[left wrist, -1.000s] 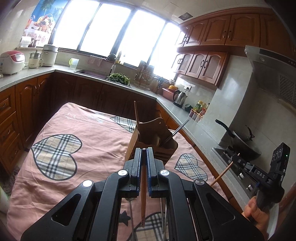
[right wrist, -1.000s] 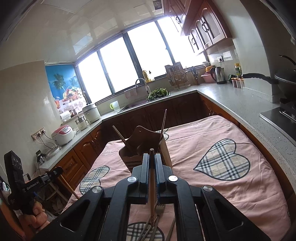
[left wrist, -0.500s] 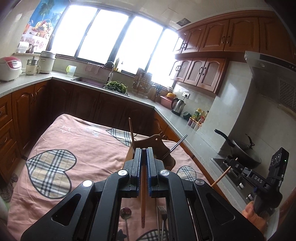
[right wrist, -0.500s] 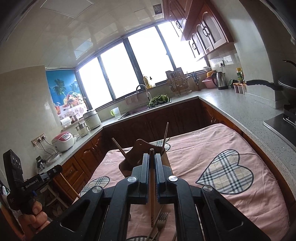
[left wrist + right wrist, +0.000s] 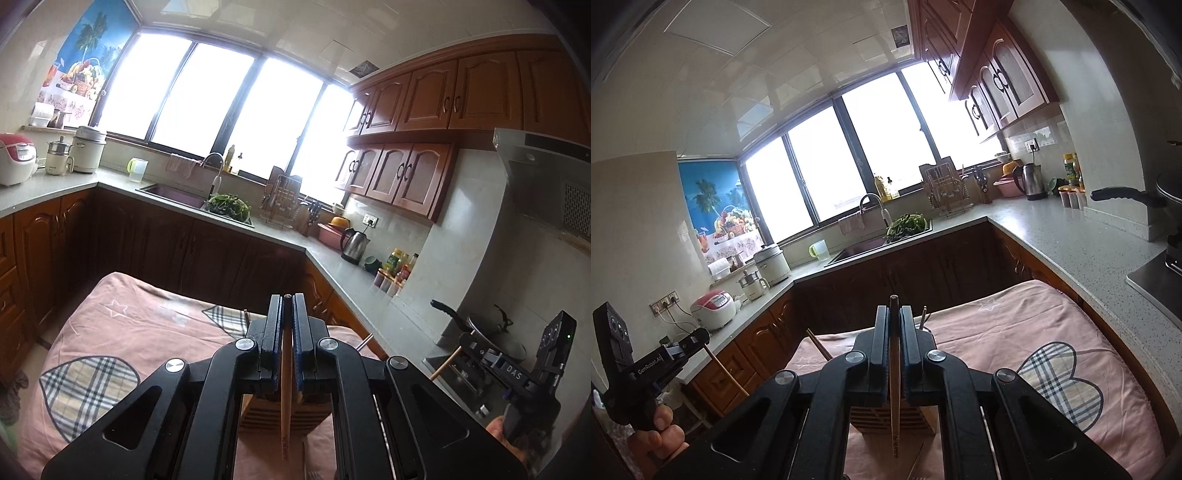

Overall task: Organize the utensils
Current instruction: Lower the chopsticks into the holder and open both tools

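My left gripper (image 5: 287,300) is shut on a wooden chopstick (image 5: 285,410) that hangs down between its pads. Below and behind it stands the wooden utensil holder (image 5: 258,417), mostly hidden by the fingers. My right gripper (image 5: 894,311) is likewise shut on a darker chopstick (image 5: 894,410), above the same holder (image 5: 925,417). Two sticks (image 5: 818,345) poke out of the holder. Each gripper shows in the other's view: the right gripper (image 5: 466,342) at the far right, the left gripper (image 5: 700,336) at the far left, each held by a hand.
The holder stands on a table under a pink cloth (image 5: 122,332) with plaid hearts. Loose cutlery (image 5: 918,463) lies at the near edge. Counters with a sink (image 5: 173,194), a kettle (image 5: 355,242) and a wok on the stove (image 5: 495,332) surround the table.
Both grippers have risen with their chopsticks and tilted up. The holder has slid down the views and is now largely hidden under the fingers; the cutlery on the cloth has nearly left the picture.
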`<state>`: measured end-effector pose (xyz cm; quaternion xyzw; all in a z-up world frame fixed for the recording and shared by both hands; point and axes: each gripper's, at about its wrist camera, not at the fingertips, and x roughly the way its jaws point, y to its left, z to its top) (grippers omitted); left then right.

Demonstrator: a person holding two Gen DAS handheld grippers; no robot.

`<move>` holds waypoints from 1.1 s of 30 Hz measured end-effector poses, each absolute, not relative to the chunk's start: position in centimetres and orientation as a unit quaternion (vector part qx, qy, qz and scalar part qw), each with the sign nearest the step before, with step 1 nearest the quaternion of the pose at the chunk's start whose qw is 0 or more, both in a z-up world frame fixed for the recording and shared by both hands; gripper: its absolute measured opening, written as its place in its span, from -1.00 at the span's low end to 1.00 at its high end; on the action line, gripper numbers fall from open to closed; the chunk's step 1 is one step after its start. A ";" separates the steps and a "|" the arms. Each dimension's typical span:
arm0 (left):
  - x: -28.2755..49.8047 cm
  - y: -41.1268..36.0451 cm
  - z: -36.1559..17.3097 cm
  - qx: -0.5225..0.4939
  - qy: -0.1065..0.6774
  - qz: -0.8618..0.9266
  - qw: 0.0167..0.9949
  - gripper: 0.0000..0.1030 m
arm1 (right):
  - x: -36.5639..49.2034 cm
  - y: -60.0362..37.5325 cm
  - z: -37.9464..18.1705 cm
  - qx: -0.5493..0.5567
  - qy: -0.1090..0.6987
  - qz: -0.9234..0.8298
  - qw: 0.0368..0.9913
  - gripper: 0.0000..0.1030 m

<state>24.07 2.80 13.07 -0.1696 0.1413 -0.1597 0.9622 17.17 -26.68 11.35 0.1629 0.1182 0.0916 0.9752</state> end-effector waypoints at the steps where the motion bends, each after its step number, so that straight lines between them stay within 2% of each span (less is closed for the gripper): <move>1: 24.6 2.8 13.4 -0.170 0.137 -0.158 0.963 -0.92 | 17.7 -26.6 11.7 0.162 0.114 0.091 0.976 -0.90; 13: 31.1 1.2 13.7 -0.173 0.122 -0.126 0.969 -0.92 | 24.3 -26.6 12.2 0.163 0.100 0.079 0.978 -0.90; 20: 33.4 0.7 10.2 -0.171 0.131 -0.104 0.971 -0.92 | 27.3 -26.0 8.8 0.164 0.129 0.081 0.975 -0.90; 33: 35.2 -1.1 4.5 -0.158 0.199 -0.109 0.961 -0.91 | 29.3 -24.6 3.5 0.159 0.190 0.077 0.966 -0.89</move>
